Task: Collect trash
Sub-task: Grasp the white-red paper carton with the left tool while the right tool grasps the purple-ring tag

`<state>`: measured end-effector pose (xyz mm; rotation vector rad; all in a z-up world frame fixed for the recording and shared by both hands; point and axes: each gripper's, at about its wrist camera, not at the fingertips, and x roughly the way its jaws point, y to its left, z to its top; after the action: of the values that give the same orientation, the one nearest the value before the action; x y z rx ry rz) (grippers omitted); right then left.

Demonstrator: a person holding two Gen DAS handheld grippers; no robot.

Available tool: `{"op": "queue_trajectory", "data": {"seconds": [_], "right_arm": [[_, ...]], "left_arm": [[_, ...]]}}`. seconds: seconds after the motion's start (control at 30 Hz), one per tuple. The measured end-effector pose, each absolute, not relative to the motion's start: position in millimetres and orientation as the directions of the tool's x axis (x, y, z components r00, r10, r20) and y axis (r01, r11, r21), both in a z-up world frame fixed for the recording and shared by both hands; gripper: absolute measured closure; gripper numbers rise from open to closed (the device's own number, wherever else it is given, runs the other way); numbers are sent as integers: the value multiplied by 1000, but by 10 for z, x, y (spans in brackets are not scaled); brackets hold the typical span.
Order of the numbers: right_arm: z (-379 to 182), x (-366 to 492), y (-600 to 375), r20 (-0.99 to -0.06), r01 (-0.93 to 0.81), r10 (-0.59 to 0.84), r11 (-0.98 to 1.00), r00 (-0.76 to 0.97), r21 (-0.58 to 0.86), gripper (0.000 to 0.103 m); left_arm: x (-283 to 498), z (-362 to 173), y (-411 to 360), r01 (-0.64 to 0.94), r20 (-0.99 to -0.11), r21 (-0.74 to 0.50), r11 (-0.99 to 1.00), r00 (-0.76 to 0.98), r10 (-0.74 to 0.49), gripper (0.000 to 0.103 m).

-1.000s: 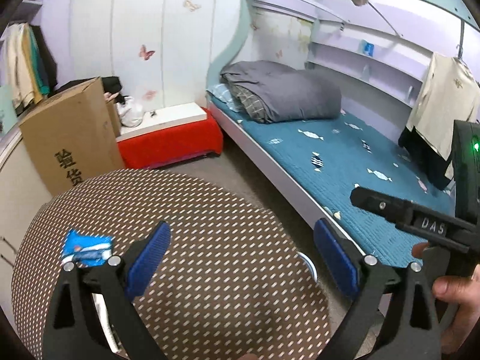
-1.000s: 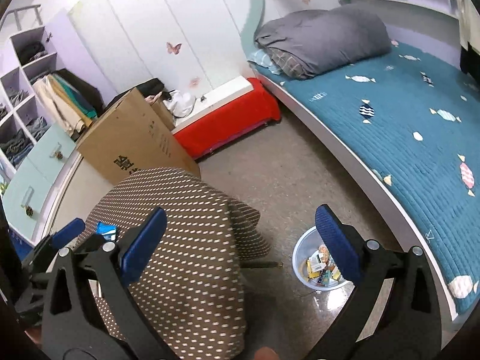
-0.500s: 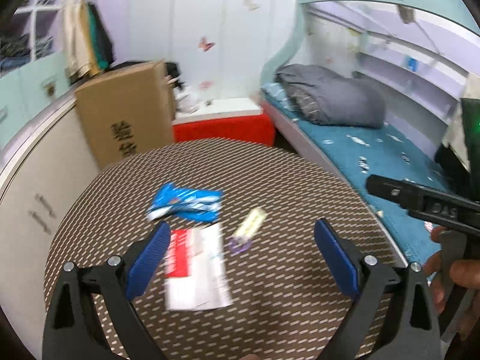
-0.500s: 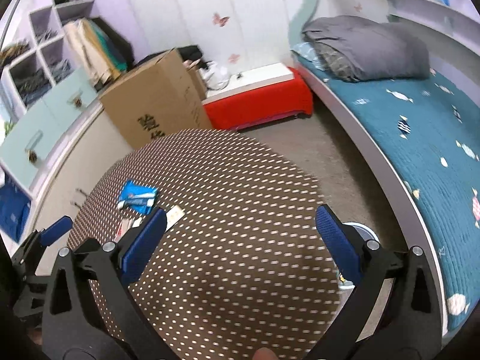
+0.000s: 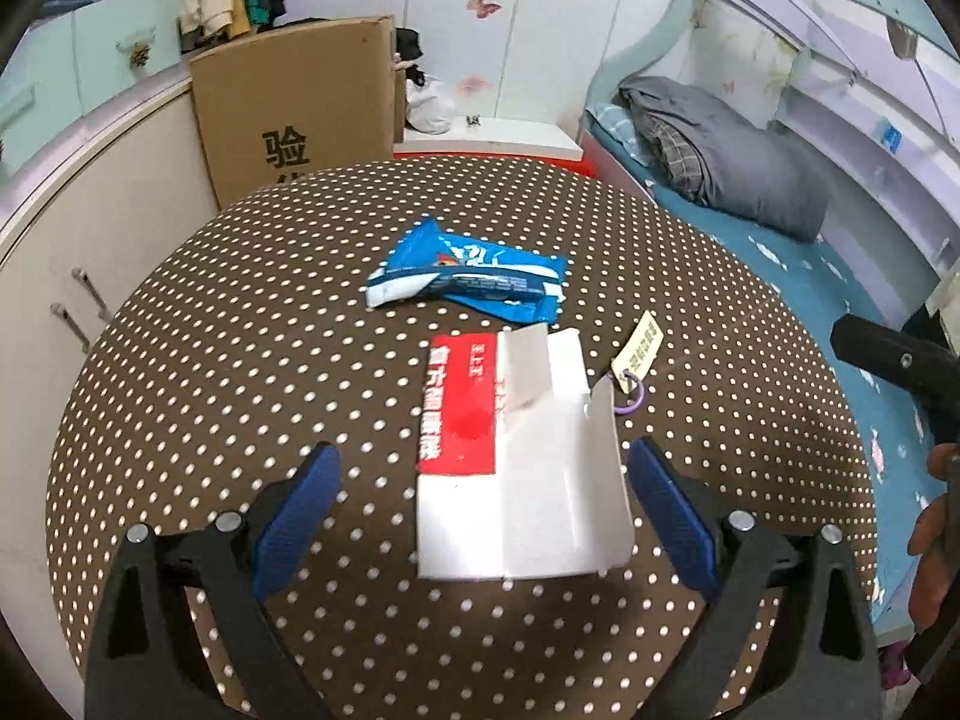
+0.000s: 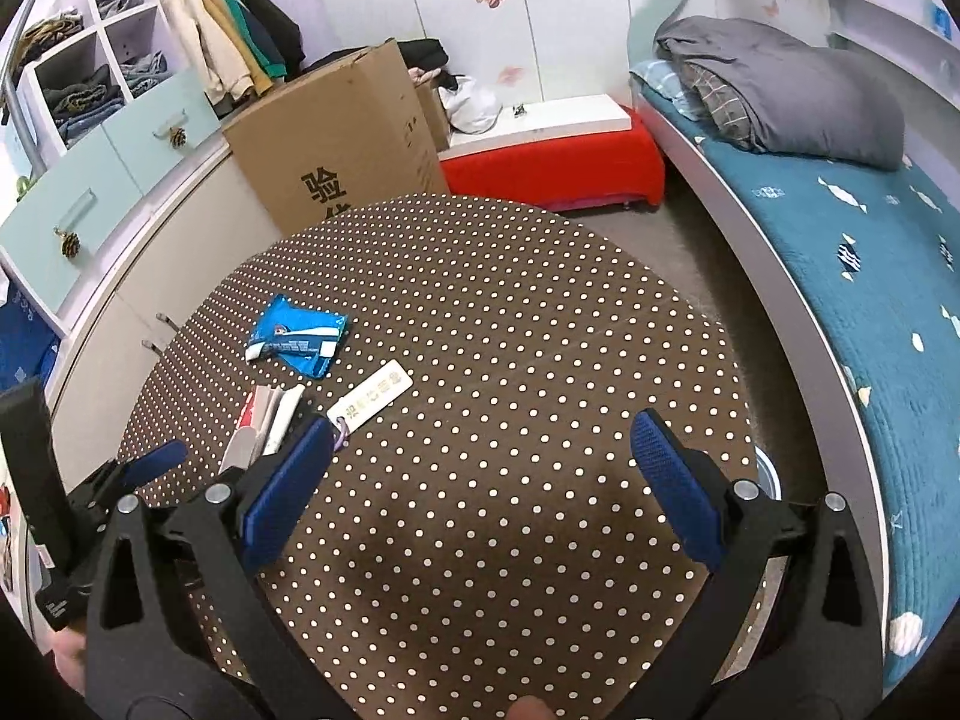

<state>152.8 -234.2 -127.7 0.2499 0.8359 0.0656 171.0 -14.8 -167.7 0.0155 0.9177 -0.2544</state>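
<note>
Trash all on counter: blue wrapper, torn red-white box, tag. Nothing collected yet. Left gripper fingers wide open, empty, straddling box. Right gripper fingers wide open, empty, above bare cloth. Bin rim past counter edge.

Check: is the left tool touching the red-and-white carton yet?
Apart. Left wrist view shows the left tool open, bare tablecloth between each finger and the carton.
</note>
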Motion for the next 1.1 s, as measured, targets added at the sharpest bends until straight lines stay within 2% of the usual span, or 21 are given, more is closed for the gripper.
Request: {"op": "queue_trajectory", "data": {"seconds": [0.13,0.2,0.3,0.53,0.6,0.63,0.7,0.77,0.87,1.0,1.03,1.1], "right_arm": [[-1338,1565,-2283,-739,30,154,973,656,230,6],[-1372,1601,-2234,-746,21,161,973,646,228,6],[-1466,1666,-2091,-755,-17,191,973,627,232,6],[-1661,1855,-1539,-769,-132,232,973,596,191,7],[-1719,1901,-1386,-776,-161,226,974,589,161,20],[-1760,1933,-1322,-784,-177,222,973,579,145,37],[-1811,1950,-1185,-779,-197,167,979,604,57,50],[-1833,1958,-1127,-774,-213,147,977,616,15,69],[-1858,1957,-1079,-773,-237,143,971,618,-11,82],[-1861,1890,-1203,-776,-242,190,969,601,51,84],[-1850,1861,-1255,-771,-242,208,968,602,73,93],[-1823,1817,-1358,-772,-233,220,968,596,97,95]], "left_arm": [[1822,-1773,-267,247,-803,-69,967,561,-201,11],[1848,-1836,-296,265,-816,-72,961,538,-210,33],[1840,-1843,-330,275,-806,-54,960,555,-204,35],[1717,-1842,-32,191,-794,-55,980,587,-159,35],[1673,-1831,95,160,-791,-48,986,597,-136,35],[1658,-1833,140,151,-791,-50,987,598,-131,35],[1636,-1839,253,128,-792,-64,990,597,-128,35],[1613,-1847,346,109,-790,-77,991,599,-127,35],[1596,-1844,441,91,-786,-98,991,603,-133,35],[1600,-1840,434,91,-784,-109,990,604,-142,35],[1594,-1840,421,92,-783,-107,990,605,-141,35],[1595,-1842,409,94,-783,-111,989,604,-145,35]]}}
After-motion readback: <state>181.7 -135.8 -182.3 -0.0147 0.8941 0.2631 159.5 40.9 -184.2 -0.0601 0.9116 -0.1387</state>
